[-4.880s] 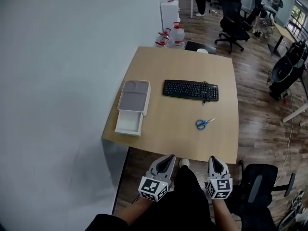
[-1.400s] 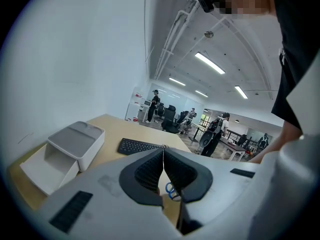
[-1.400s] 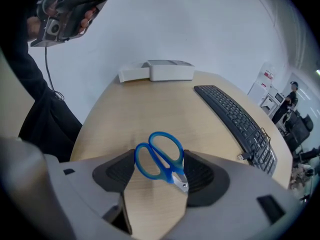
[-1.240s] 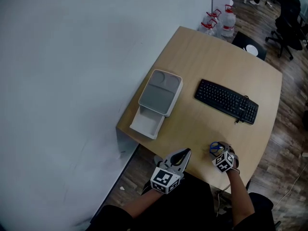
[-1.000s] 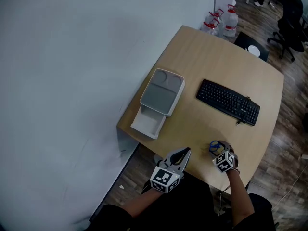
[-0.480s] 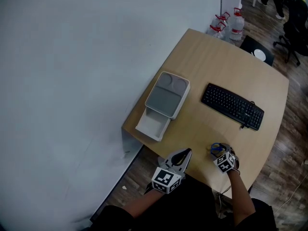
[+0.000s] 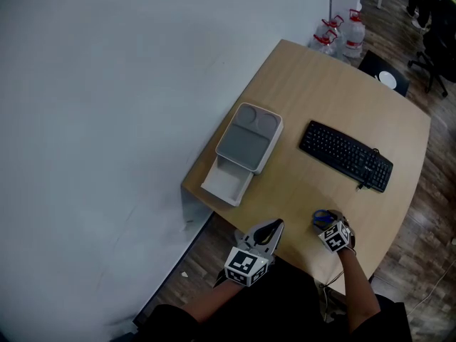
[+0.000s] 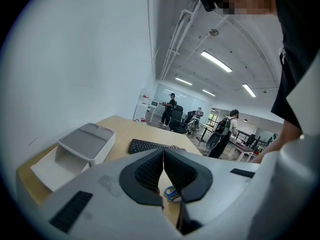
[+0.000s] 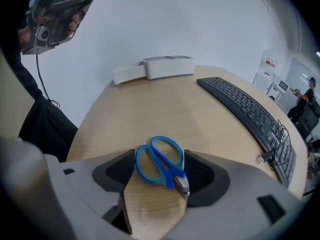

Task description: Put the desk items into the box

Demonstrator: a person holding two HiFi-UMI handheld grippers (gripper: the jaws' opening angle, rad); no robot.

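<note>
While the left gripper (image 8: pixel 163 156) hangs pinched together and empty, the right gripper (image 9: pixel 159 170) brackets the blue scissors (image 9: pixel 161 159) on the desk (image 7: pixel 306 98) — pads seemingly touching both handle loops. The box (image 7: pixel 242 144) sits ahead-left of the left gripper.

Light wooden table (image 7: pixel 313 98) against pale wall (image 7: pixel 107 84). Two red-capped water bottles (image 7: pixel 354 28) on wood-plank floor (image 7: pixel 434 212) beyond table's far corner. Black office chair (image 7: pixel 440 45) top right. Left gripper view: people (image 8: pixel 171 106) standing far back, ceiling strip lights (image 8: pixel 216 61).
</note>
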